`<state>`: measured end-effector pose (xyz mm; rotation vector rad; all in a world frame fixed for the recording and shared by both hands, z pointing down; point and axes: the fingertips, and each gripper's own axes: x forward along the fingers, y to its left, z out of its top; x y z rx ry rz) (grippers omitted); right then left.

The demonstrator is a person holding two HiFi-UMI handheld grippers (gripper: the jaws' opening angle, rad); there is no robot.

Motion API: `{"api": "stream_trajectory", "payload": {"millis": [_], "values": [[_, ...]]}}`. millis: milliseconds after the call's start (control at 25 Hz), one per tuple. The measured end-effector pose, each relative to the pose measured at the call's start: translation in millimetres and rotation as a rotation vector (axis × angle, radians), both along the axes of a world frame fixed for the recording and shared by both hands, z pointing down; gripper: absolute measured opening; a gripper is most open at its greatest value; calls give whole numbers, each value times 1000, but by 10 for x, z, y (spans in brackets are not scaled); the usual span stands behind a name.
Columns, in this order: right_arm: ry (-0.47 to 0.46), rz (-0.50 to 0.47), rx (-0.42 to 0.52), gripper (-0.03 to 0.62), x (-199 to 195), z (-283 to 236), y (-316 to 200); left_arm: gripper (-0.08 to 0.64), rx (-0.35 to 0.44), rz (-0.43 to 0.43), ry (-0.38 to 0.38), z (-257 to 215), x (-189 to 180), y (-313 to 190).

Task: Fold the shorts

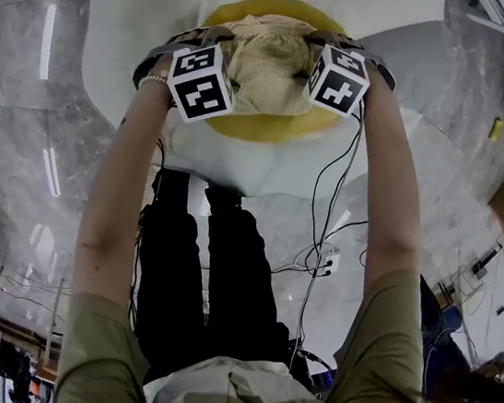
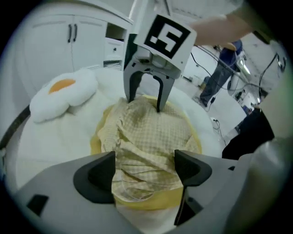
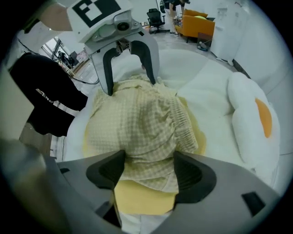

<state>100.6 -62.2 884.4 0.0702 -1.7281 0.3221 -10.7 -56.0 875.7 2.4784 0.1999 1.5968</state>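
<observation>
Clearly the person is stretching the left arm (image 1: 119, 215) and right arm (image 1: 389, 195) straight out side by side, aiming both claws steeply down at the shorts (image 1: 265, 64). The left claw (image 2: 144, 171) is standing spread wide, with crumpled checked cloth lying between its jaws; the right claw (image 3: 149, 171) is spread likewise at the opposite end, cloth bunching between its jaws. The shorts are resting in a rumpled heap on the yellow circle (image 1: 260, 128) of a white egg-shaped cushion (image 1: 258, 175). A small egg pillow (image 2: 64, 93) is lying well apart from the heap, white margin is showing all round the circle, and cables (image 1: 331, 231) are trailing over the grey floor (image 1: 10, 137) beside the cushion's near edge
</observation>
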Motion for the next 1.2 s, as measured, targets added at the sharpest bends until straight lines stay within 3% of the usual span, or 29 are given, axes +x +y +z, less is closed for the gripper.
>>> {"api": "stream_trajectory", "payload": {"millis": [120,280,400,560,720,880,960,1080,1200], "values": [[3,20,-36,321,19,132,19,383,-64,-49,27,121,10,34],[-1,63,-43,321,-30,101,5,383,-73,-70,39,111,29,38],[-83,185,-11,321,-102,-143,-48,383,-76,-124,66,-91,76,-22],[-250,414,93,321,-131,-759,-164,383,-99,-306,174,-677,46,-234],[-447,729,222,321,32,-1678,-89,382,-14,-461,284,-1516,-101,-285],[-593,1098,537,321,388,-2896,44,382,147,-614,384,-2540,-268,-266],[-648,1240,652,319,486,-3535,243,382,201,-708,445,-3129,-354,-181],[-722,1358,754,319,466,-4478,642,380,266,-835,541,-4063,-502,50],[-782,1381,842,318,356,-5339,893,380,379,-907,583,-4897,-646,203]]}}
